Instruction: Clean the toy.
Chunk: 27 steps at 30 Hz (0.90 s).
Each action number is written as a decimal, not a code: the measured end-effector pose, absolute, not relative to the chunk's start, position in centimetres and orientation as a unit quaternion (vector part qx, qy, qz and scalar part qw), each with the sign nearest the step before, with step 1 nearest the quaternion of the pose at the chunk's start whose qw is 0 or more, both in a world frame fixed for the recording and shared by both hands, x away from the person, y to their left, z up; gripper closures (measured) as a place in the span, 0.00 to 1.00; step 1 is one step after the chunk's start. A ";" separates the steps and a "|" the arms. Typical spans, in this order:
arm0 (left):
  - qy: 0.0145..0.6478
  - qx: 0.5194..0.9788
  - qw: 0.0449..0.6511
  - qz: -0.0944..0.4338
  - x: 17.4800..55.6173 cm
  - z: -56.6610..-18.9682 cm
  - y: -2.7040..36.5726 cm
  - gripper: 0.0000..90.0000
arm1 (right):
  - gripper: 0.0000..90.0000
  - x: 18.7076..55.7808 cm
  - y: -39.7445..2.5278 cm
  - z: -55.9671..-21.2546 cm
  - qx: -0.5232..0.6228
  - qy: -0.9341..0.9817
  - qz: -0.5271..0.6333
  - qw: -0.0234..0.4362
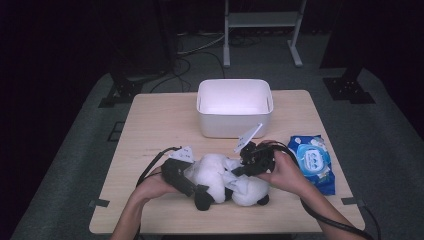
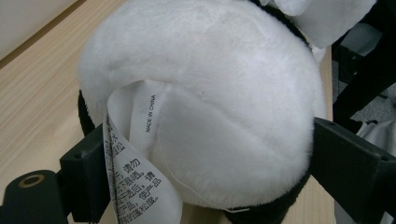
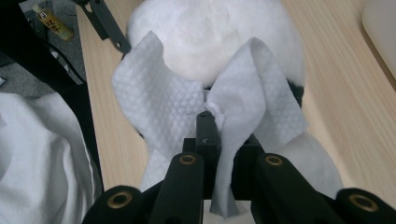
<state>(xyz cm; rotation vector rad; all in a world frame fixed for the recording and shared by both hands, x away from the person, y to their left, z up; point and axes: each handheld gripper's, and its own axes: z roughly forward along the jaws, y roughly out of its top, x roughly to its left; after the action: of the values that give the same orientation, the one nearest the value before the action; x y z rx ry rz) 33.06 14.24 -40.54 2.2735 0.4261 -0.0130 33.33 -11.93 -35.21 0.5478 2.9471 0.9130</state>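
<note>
From above, the black-and-white plush panda (image 1: 220, 181) lay on the wooden surface (image 1: 155, 125); the left gripper (image 2: 205, 154) clamped its jaws around it beside a "MADE IN CHINA" tag (image 2: 140, 154); the right gripper (image 3: 219, 135) pinched a white textured wipe (image 3: 163, 102).

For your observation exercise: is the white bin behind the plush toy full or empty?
Empty, as far as visible: the white bin shows bare inner walls and floor in the high view, though its near wall hides part of the bottom.

Care tag (image 2: 140, 172) on plush (image 2: 210, 93): "MADE IN CHINA" in Latin capitals; below it, rows of Chinese characters, partly curled away. Blue wipes pack (image 1: 312, 162): print too small to read.
</note>
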 end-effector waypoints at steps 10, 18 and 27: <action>0.168 0.900 0.402 -0.004 33.0 -40.5 14.2 0.11 | 0.94 32.6 -13.7 -35.1 0.187 0.941 0.283 0.011; 0.168 0.900 0.401 -0.004 33.0 -40.5 14.2 0.11 | 0.94 32.0 -15.2 -35.2 0.197 0.937 0.288 0.015; 0.167 0.902 0.397 -0.002 32.9 -40.5 14.2 0.11 | 0.94 32.0 -11.8 -34.9 0.165 0.943 0.288 0.009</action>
<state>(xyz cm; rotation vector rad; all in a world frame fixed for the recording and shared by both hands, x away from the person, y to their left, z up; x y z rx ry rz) 32.91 14.16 -40.46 2.2857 0.4232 -0.0062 32.03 -11.78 -34.94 0.5152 2.9459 0.9003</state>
